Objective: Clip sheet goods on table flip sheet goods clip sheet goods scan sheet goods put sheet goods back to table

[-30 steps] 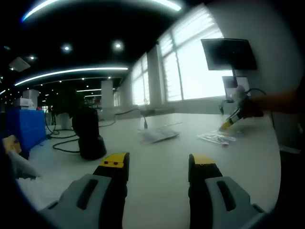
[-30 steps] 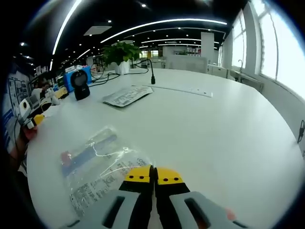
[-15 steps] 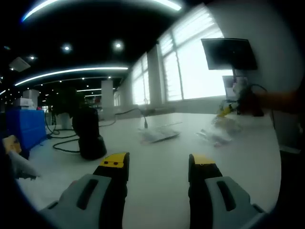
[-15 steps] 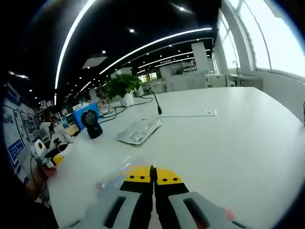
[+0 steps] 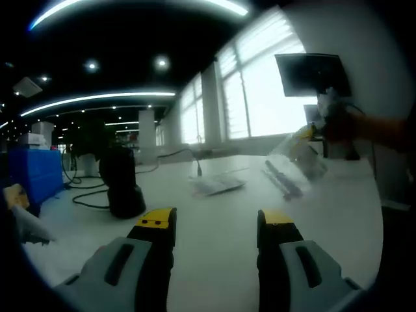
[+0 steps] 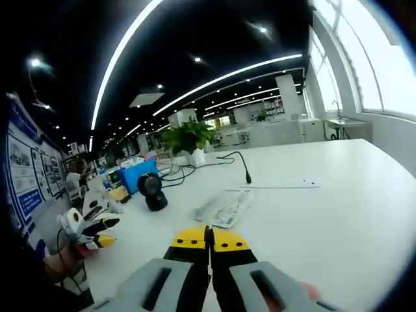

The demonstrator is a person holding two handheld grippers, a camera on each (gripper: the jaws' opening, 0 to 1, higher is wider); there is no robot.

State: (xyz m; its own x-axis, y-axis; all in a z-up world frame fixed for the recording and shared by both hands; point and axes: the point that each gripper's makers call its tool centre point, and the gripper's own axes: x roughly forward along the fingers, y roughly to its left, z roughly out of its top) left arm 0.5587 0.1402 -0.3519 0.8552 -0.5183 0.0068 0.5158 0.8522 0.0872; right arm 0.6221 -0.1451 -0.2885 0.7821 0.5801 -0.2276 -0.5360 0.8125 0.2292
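1. Two grippers are in your hands over the wide white table [image 6: 351, 214]. Your left gripper [image 5: 216, 224] has its yellow-tipped jaws spread apart with nothing between them, low above the tabletop.
2. Your right gripper [image 6: 208, 238] has its jaws pressed together. In the left gripper view it shows at the right [image 5: 311, 133], raised above the table, with the clear plastic sheet bag [image 5: 292, 168] hanging from its tips, so you are clenched on an edge of that bag.
3. The bag is off the table, tilted, with a dark strip visible through the plastic; its details are blurred.
4. A second flat printed packet [image 6: 225, 207] lies on the table ahead of your right gripper, near the thin black gooseneck microphone [image 6: 243, 170].
5. The black barcode scanner on its stand [image 5: 122, 182] sits just ahead and left of your left gripper, with black cables [image 5: 84, 192] trailing beside it.
6. A blue box [image 6: 132, 179] and a green potted plant [image 6: 187, 140] stand farther back.
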